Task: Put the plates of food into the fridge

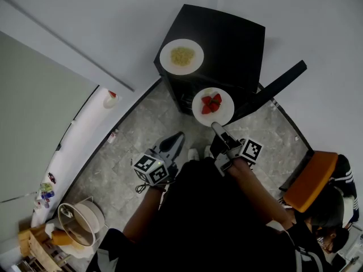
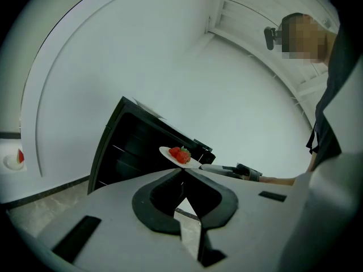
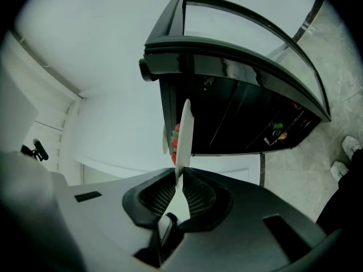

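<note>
A white plate of strawberries hangs level in front of the open black fridge. My right gripper is shut on its near rim. In the right gripper view the plate shows edge-on between the jaws of that gripper, with the fridge's dark inside behind it. A second white plate with yellow food sits on the fridge top. My left gripper hangs lower left of the held plate, jaws closed on nothing. Its own view shows the plate beyond the tips of the left gripper.
The fridge door stands swung out to the right. A white ledge with small items runs along the left. A round white container sits at lower left. An orange chair with a person by it is at right. The floor is grey stone.
</note>
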